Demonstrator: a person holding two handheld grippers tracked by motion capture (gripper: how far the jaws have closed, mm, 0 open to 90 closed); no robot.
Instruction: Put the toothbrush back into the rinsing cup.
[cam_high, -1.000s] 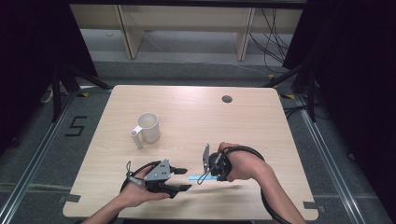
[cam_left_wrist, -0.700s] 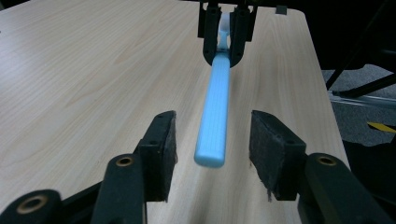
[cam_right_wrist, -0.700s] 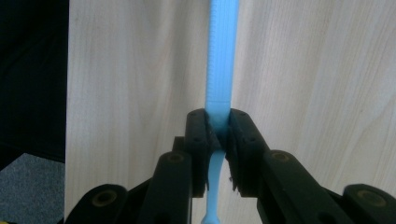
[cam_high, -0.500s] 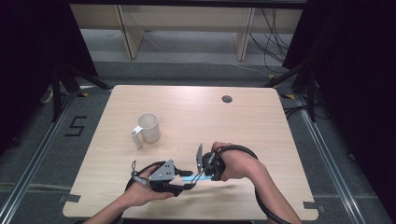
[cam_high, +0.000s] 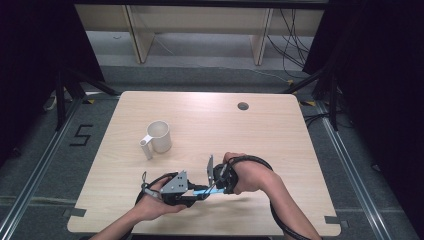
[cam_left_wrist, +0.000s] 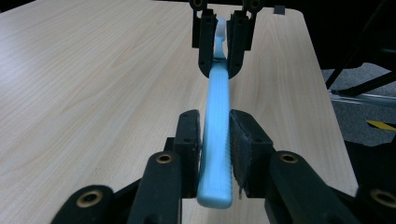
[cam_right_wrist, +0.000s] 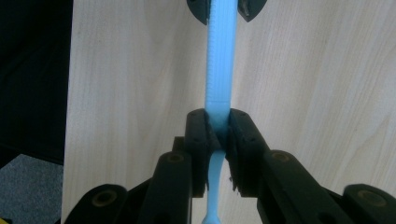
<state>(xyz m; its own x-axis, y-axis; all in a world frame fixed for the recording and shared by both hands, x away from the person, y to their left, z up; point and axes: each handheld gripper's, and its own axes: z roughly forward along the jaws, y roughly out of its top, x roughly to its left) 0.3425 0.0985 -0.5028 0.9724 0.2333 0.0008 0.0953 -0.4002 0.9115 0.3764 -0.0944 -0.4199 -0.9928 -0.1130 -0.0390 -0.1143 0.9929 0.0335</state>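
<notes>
The desk (cam_high: 260, 125) is a pale wood top with a cable hole (cam_high: 243, 106) near the far edge, and most of it is bare. A white mug (cam_high: 161, 136) stands left of the middle, upright, with a white stick-like handle poking out toward the near left. It's well apart from the action.

All the action is at the near edge, where the person's two hands meet just above the wood. The right claw (cam_high: 216, 186) is clenched on a light blue toothbrush (cam_high: 205, 191) at the thin neck. The right gripper view shows the pads squeezing it there (cam_right_wrist: 217, 133), with the ribbed handle running away toward the other claw.

What's new: compared with a second ago, when the left claw (cam_high: 192, 194) sat wider and a bit off the brush, its jaws have just been closing, and now they're clamped on the fat handle end (cam_left_wrist: 215, 158). In the left gripper view both pads press the handle's sides, with the butt sticking out behind them.

So the brush hangs level between two grips, a little above the desk, touching neither wood nor mug. It looks like a handover caught halfway, with both ends held. Probably the right claw lets go next, and the mug seems the likely place for the brush.
</notes>
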